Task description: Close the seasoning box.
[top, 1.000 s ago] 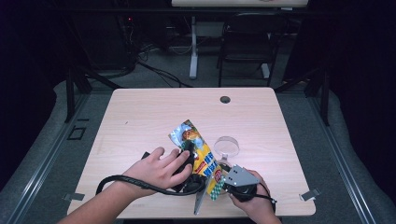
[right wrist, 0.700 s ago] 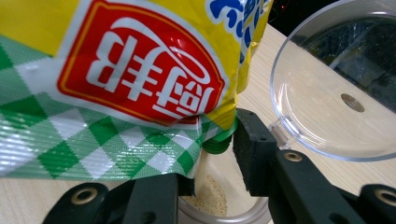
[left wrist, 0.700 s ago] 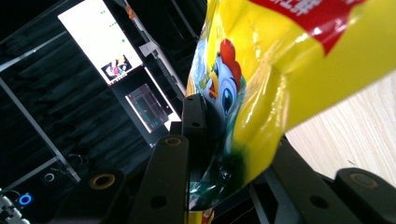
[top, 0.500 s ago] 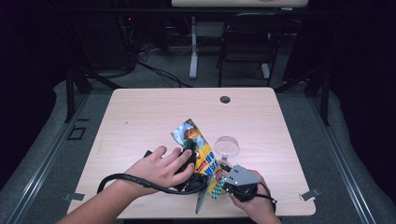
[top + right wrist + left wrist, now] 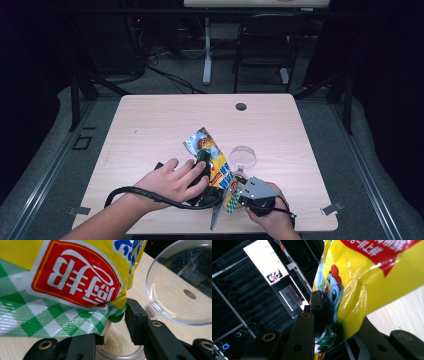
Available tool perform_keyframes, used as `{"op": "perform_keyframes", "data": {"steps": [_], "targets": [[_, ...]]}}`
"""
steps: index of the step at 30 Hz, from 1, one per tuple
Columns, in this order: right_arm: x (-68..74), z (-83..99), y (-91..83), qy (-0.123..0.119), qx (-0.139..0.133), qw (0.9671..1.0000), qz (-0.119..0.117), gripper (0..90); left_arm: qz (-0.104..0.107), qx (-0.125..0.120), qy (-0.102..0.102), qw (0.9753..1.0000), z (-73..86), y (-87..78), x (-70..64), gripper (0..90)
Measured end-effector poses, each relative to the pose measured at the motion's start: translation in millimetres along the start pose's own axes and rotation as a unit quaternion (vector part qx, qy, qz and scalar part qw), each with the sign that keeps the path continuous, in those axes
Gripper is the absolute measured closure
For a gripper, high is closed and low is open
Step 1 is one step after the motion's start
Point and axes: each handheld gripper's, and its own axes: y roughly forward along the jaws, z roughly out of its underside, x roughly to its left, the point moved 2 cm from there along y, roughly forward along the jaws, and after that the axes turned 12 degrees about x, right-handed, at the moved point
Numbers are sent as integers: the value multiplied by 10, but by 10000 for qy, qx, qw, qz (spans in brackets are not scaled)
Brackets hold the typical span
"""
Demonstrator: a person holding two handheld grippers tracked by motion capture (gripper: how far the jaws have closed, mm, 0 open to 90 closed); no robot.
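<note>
A yellow seasoning bag with a cartoon chicken and a green-checked end is held off the table between both grippers. My left gripper, under the person's left hand, is shut on the bag's upper part. My right gripper is shut on the bag's green-checked corner. Right under that corner stands a small clear jar with pale powder in it. Its hinged clear lid is flipped open to the right; the high view shows this lid beside the bag.
The light wooden table has a cable hole near its far edge. A silvery strip hangs by the front edge under the bag. A black cable loops around the left forearm. A chair stands beyond the table.
</note>
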Motion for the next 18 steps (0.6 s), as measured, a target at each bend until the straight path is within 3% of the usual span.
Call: {"op": "perform_keyframes", "data": {"steps": [7,18], "targets": [[-8,3,-8,15,-13,10000,33,704,-52,-25,130,9999,-11,-7,22,831],[2,1,-1,-25,22,10000,61,704,21,-21,149,9999,-3,-14,2,840]]}}
